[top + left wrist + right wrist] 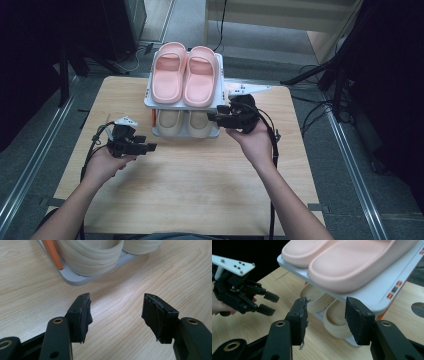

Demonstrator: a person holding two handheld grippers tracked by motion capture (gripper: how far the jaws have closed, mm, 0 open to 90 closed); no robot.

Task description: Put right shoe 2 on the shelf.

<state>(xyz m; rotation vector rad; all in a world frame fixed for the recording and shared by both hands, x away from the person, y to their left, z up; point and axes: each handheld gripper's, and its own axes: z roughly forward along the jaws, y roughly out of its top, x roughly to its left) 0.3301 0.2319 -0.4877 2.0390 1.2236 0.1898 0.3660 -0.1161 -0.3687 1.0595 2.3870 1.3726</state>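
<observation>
Slippers of pink foam (pixel 184 75) lie atop the white two-tier plastic shoe rack (pixel 150 97), a cream pair (pixel 184 122) beneath; right gripper (pixel 214 117) beside its lower tier, left gripper (pixel 148 146) before it over the wooden tabletop (pixel 200 185), both fingers released, empty.

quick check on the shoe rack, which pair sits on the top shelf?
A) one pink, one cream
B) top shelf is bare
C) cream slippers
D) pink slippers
D: the high view shows the pink slippers side by side on the top shelf of the rack, with the cream slippers on the lower shelf underneath.
</observation>
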